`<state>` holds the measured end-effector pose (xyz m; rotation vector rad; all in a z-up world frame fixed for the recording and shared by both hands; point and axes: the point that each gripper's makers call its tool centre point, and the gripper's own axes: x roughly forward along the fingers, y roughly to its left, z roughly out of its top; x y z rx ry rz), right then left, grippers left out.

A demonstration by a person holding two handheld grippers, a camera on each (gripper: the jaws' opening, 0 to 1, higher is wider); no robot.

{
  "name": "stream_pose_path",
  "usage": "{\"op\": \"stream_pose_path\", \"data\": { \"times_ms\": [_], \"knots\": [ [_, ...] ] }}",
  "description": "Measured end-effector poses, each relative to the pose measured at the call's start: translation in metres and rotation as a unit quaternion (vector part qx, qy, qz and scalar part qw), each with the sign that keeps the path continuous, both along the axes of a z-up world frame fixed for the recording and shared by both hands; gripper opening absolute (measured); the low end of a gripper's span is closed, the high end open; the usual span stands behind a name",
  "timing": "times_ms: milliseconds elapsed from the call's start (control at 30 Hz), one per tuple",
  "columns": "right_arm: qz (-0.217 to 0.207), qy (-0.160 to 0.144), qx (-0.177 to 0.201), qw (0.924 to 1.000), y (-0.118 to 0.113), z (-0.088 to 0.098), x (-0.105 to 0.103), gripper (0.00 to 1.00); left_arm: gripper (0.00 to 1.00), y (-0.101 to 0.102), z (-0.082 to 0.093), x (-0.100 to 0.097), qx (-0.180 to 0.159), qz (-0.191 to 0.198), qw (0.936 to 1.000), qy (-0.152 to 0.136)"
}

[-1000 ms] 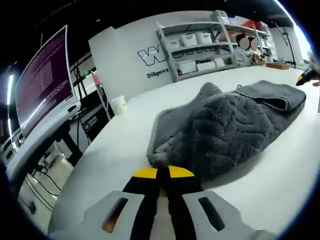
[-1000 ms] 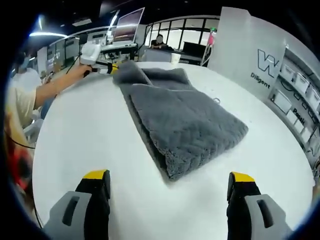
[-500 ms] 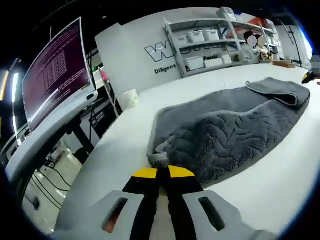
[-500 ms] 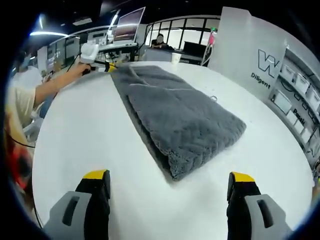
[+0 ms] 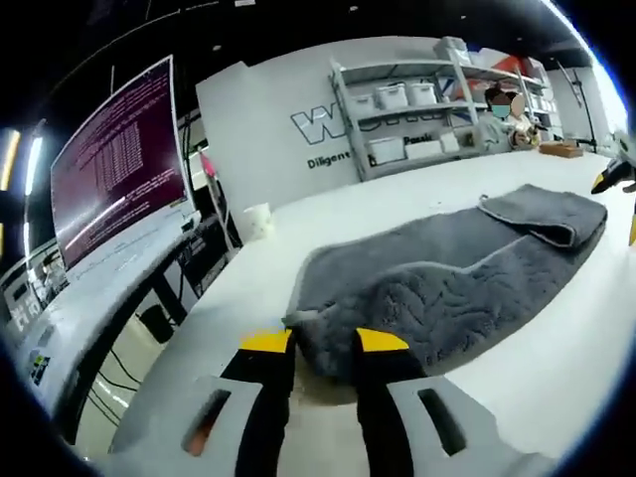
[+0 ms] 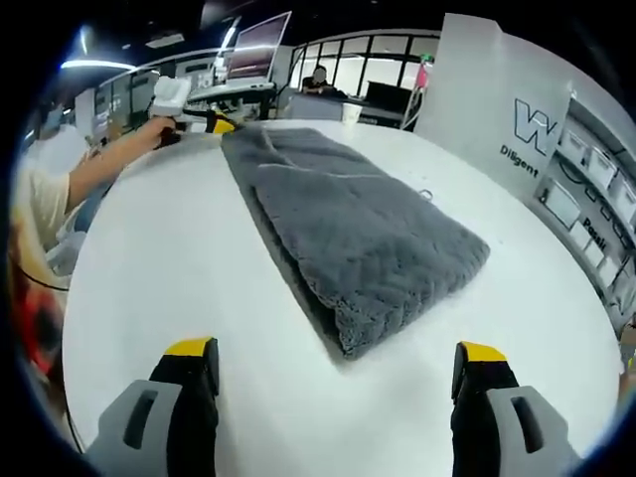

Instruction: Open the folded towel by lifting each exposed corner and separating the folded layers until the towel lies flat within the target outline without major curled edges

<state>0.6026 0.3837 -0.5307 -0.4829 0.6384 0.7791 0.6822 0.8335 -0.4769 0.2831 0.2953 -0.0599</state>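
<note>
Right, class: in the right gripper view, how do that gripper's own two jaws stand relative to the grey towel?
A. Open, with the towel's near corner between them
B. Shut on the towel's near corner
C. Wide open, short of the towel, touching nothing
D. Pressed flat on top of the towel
C: the right gripper has its jaws spread wide over bare table, with the towel lying beyond them.

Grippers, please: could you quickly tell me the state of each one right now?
Left gripper: claw partly open around the towel edge, not clamped.
Right gripper: claw wide open, holding nothing, short of the towel.
</note>
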Motion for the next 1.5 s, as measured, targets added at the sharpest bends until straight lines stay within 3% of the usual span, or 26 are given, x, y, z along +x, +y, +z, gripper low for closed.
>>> {"op": "stream_pose_path", "data": {
  "times_ms": [133, 267, 467, 600, 733, 767, 867, 1000, 1200, 1267, 1433, 1500],
  "knots": [
    [-0.004, 0.001, -0.005, 1.0, -0.002, -0.001, 0.0, 0.98, 0.42, -0.026, 0.017, -0.004, -0.027, -0.046, 0.9985, -0.011],
    [-0.004, 0.0, -0.006, 1.0, -0.002, -0.001, 0.0, 0.98, 0.63, -0.062, 0.016, -0.008, -0.08, -0.097, 0.9919, 0.015],
    [0.005, 0.0, 0.006, 1.0, 0.004, 0.002, -0.002, 0.98, 0.85, -0.105, 0.009, -0.007, -0.062, -0.17, 0.9829, 0.036],
    [0.01, -0.001, 0.01, 0.9999, 0.006, 0.003, -0.002, 0.98, 0.91, -0.134, 0.007, -0.004, -0.075, -0.213, 0.9728, 0.051],
    [0.023, 0.0, 0.03, 0.9993, 0.014, 0.007, -0.005, 0.98, 1.0, -0.163, 0.005, -0.005, -0.08, -0.275, 0.9558, 0.068],
    [0.026, -0.001, 0.032, 0.9992, 0.016, 0.007, -0.005, 0.98, 1.0, -0.173, 0.003, -0.006, -0.079, -0.296, 0.9488, 0.076],
    [0.033, -0.004, 0.032, 0.9989, 0.02, 0.008, -0.006, 0.97, 1.0, -0.188, 0.0, -0.006, -0.071, -0.324, 0.9401, 0.08],
    [0.039, -0.018, 0.036, 0.9984, 0.024, 0.012, -0.003, 0.97, 1.0, -0.202, -0.01, -0.004, -0.054, -0.345, 0.9328, 0.089],
    [0.036, -0.038, 0.046, 0.9976, 0.029, 0.017, 0.004, 0.97, 1.0, -0.212, -0.016, -0.007, -0.056, -0.37, 0.923, 0.091],
    [0.05, -0.05, 0.028, 0.9971, 0.031, 0.017, 0.003, 0.97, 1.0, -0.218, -0.016, -0.014, -0.053, -0.391, 0.9145, 0.092],
    [0.072, -0.059, 0.023, 0.9954, 0.046, 0.019, -0.002, 0.98, 1.0, -0.221, -0.011, -0.025, -0.061, -0.408, 0.9076, 0.08],
    [0.076, -0.06, 0.022, 0.9951, 0.05, 0.019, -0.003, 0.97, 1.0, -0.22, -0.011, -0.028, -0.064, -0.407, 0.9076, 0.078]
  ]
}}
